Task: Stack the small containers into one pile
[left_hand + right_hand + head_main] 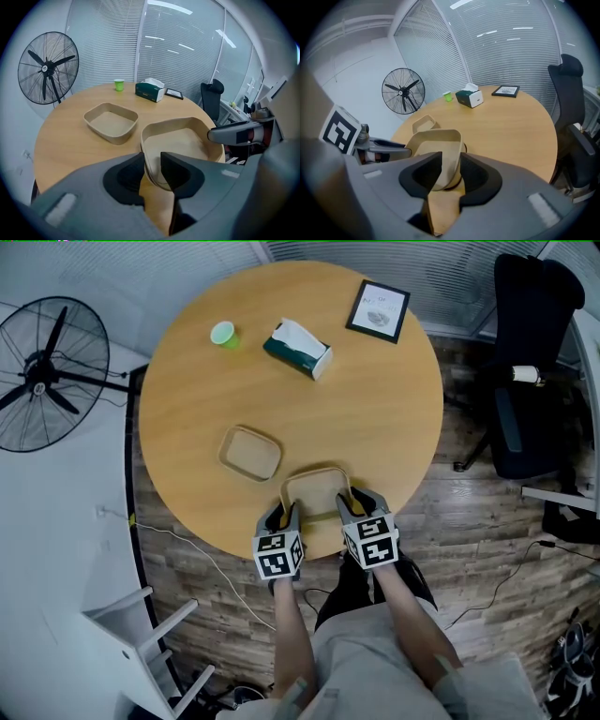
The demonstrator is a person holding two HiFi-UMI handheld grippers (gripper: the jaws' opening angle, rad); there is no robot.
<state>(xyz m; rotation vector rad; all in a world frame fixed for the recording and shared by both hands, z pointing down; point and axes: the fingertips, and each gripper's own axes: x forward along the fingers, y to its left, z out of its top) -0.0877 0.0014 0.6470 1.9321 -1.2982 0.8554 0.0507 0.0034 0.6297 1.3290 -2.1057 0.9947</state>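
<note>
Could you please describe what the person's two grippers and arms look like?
The left gripper and right gripper look alike: grey moulded bodies with black inner pads, each topped by a white cube printed with black square markers. No cables show. The forearms are uncovered; the clothing looks grey.
</note>
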